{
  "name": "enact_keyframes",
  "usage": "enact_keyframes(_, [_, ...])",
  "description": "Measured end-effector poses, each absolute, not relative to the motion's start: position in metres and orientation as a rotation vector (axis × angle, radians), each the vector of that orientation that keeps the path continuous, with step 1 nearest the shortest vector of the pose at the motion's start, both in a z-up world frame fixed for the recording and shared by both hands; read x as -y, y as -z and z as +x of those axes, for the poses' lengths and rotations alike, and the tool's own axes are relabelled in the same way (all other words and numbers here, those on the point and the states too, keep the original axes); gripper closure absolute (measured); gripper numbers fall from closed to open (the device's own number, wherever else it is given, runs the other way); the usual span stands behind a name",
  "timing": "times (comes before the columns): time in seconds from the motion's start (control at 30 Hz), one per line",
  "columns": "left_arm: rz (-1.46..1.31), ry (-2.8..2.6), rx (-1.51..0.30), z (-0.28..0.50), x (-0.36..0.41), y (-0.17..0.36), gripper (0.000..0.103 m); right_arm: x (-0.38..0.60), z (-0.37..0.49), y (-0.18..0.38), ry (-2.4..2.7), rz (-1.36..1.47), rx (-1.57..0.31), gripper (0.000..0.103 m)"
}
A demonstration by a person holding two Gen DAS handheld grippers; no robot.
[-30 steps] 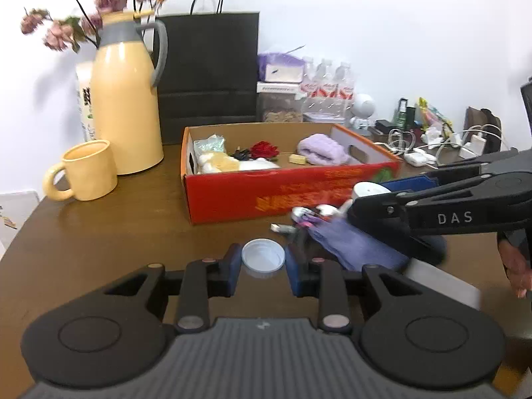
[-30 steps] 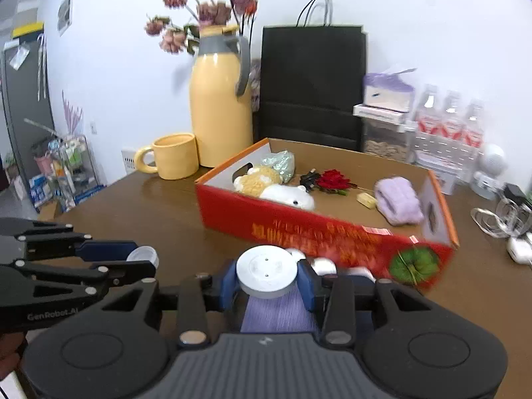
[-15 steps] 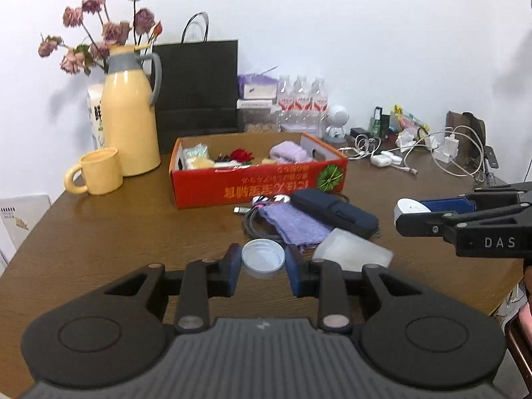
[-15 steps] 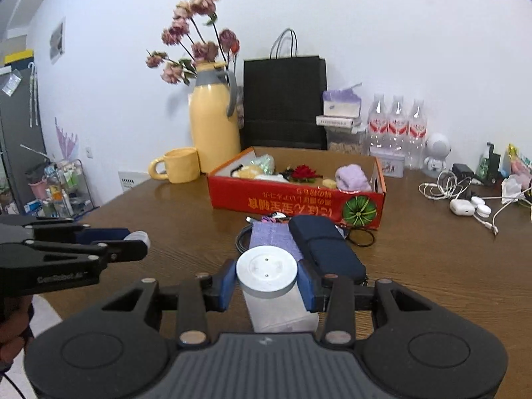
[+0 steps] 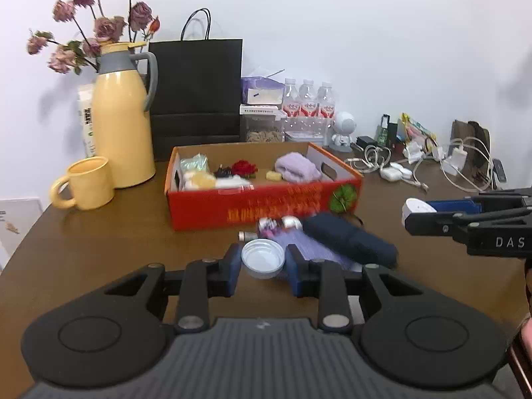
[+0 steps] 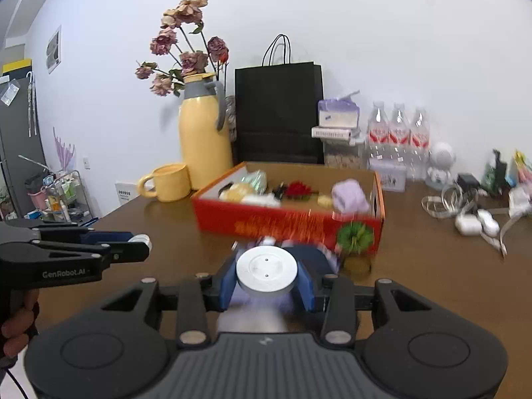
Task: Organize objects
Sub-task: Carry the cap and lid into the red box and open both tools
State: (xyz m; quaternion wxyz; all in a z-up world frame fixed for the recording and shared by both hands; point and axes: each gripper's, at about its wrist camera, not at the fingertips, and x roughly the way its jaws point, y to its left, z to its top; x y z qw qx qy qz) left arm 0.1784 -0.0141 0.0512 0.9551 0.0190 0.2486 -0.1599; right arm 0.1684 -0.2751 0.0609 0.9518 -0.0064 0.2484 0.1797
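My left gripper (image 5: pixel 263 267) is shut on a small white cap (image 5: pixel 262 258), hollow side up, above the brown table (image 5: pixel 99 249). My right gripper (image 6: pixel 266 284) is shut on a white round lid-like disc (image 6: pixel 266 271). Each gripper shows in the other's view: the right gripper (image 5: pixel 415 211) at the right, the left gripper (image 6: pixel 141 242) at the left. Ahead stands a red cardboard box (image 5: pixel 206 209) holding a purple cloth (image 5: pixel 297 166), a red flower (image 5: pixel 244 167) and small items. In front of it lie a dark blue pouch (image 5: pixel 349 239), a purple cloth (image 5: pixel 316 249) and small bottles (image 5: pixel 279 224).
A yellow jug with dried flowers (image 5: pixel 121 113) and a yellow mug (image 5: pixel 86 183) stand back left. A black paper bag (image 5: pixel 196 93), water bottles (image 5: pixel 307 103) and a white figurine (image 5: pixel 344 126) line the wall. Cables and chargers (image 5: pixel 415 163) clutter the right. A person's hand (image 6: pixel 16 329) grips the left handle.
Both grippers first drew well back from the box, then came partway toward it again. Each keeps the same white piece between its pads.
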Motion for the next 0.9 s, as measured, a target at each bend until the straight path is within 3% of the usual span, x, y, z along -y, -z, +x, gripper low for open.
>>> enact_keyframes(0.23, [0.004, 0.325, -0.545, 0.342, 0.021, -0.079, 0.073, 0.253, 0.333, -0.084, -0.443, -0.120, -0.577, 0.065])
enact_keyframes(0.47, [0.027, 0.224, -0.826, 0.510, 0.044, -0.035, 0.073, 0.196, 0.521, -0.008, -0.411, -0.222, -0.953, 0.065])
enact_keyframes(0.6, [0.068, 0.233, -0.883, 0.535, 0.055, -0.015, 0.072, 0.190, 0.567, 0.028, -0.283, -0.260, -0.992, 0.064])
enact_keyframes(0.63, [0.089, 0.225, -0.880, 0.538, 0.056, -0.011, 0.072, 0.193, 0.571, 0.031, -0.246, -0.245, -0.953, 0.057])
enact_keyframes(0.67, [0.106, 0.219, -0.882, 0.539, 0.056, -0.006, 0.071, 0.196, 0.574, 0.033, -0.219, -0.226, -0.938, 0.041])
enact_keyframes(0.7, [0.100, 0.215, -0.891, 0.541, 0.054, -0.002, 0.071, 0.200, 0.578, 0.035, -0.213, -0.199, -0.961, 0.036])
enact_keyframes(0.83, [0.035, 0.242, -0.890, 0.537, 0.043, -0.005, 0.057, 0.215, 0.570, 0.020, -0.259, -0.081, -0.920, 0.038])
enact_keyframes(0.9, [0.039, 0.237, -0.864, 0.530, 0.041, -0.018, 0.057, 0.220, 0.559, 0.002, -0.246, -0.070, -0.872, 0.038])
